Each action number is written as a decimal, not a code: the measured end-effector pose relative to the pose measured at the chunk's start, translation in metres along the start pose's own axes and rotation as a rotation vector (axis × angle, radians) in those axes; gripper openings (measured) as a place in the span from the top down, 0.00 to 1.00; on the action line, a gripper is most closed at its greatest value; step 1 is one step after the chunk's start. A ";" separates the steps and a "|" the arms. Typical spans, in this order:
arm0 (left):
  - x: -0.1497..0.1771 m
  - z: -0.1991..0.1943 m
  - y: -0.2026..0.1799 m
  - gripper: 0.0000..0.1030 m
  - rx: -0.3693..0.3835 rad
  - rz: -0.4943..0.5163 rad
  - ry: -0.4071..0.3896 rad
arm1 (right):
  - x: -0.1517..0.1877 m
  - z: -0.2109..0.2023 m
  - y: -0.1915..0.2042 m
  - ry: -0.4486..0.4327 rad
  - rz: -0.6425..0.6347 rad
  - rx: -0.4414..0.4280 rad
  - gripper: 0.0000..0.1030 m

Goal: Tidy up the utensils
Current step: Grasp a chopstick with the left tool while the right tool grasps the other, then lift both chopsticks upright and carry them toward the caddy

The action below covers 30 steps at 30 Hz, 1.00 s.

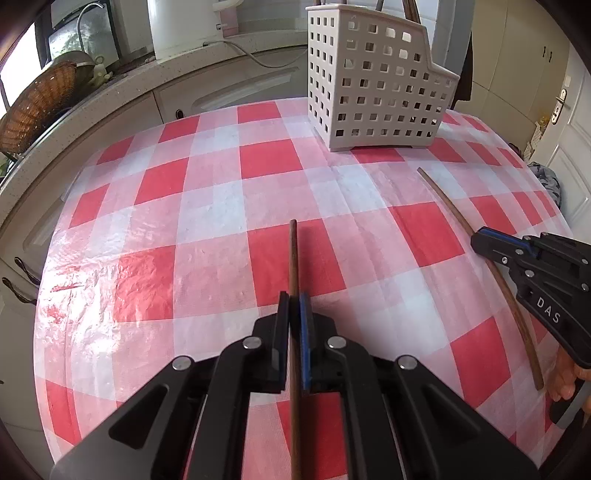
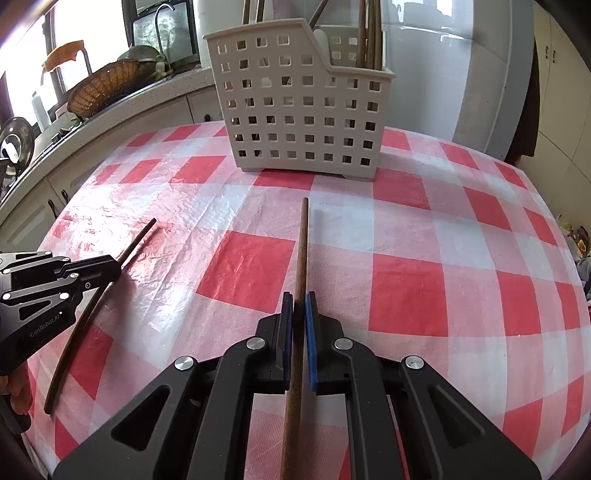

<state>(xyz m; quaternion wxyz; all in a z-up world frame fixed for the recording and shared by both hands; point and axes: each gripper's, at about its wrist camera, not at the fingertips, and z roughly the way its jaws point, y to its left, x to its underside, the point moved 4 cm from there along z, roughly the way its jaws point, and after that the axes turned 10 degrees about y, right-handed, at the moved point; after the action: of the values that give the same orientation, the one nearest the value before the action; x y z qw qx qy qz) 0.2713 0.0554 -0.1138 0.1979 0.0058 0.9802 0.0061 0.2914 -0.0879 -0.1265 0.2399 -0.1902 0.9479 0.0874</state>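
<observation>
Between the blue pads of my left gripper (image 1: 294, 306), which is shut on it, runs a dark brown chopstick (image 1: 293, 254), its tip pointing away over the checked tablecloth (image 1: 207, 206). My right gripper (image 2: 299, 302) is shut on a lighter brown chopstick (image 2: 303, 240) that points toward the white perforated utensil basket (image 2: 295, 122). Each view also shows the other gripper: the right gripper (image 1: 480, 240) on its chopstick (image 1: 450, 206), and the left gripper (image 2: 114, 264) on its chopstick (image 2: 138, 240). Both chopsticks lie low over the cloth; whether they touch it I cannot tell. The basket (image 1: 373, 92) holds several upright utensils (image 2: 369, 33).
A kitchen counter (image 1: 122, 96) curves along the table's far left, with a wicker basket (image 2: 107, 85) and a tap (image 2: 162, 22) on it. A white appliance (image 1: 184, 26) stands behind. A door (image 1: 569, 122) lies past the table's right edge.
</observation>
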 end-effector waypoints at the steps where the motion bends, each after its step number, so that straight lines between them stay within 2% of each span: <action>1: 0.001 -0.002 -0.001 0.95 -0.002 0.003 -0.003 | 0.001 -0.002 -0.001 -0.004 0.001 -0.003 0.92; 10: 0.012 -0.023 -0.016 0.94 -0.029 0.009 -0.007 | 0.019 -0.021 -0.011 -0.051 0.031 -0.033 0.92; 19: 0.014 -0.049 -0.007 0.95 -0.042 -0.055 -0.034 | 0.026 -0.047 -0.009 -0.098 0.015 -0.060 0.92; 30: 0.024 -0.093 0.005 0.95 0.036 -0.113 -0.141 | 0.028 -0.088 -0.007 -0.147 0.006 -0.045 0.92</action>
<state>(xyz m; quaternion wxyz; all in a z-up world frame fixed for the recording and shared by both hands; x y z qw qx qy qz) 0.2126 0.0598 -0.0371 0.2664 -0.0453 0.9625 -0.0230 0.2345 -0.1253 -0.0641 0.3044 -0.1856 0.9261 0.1233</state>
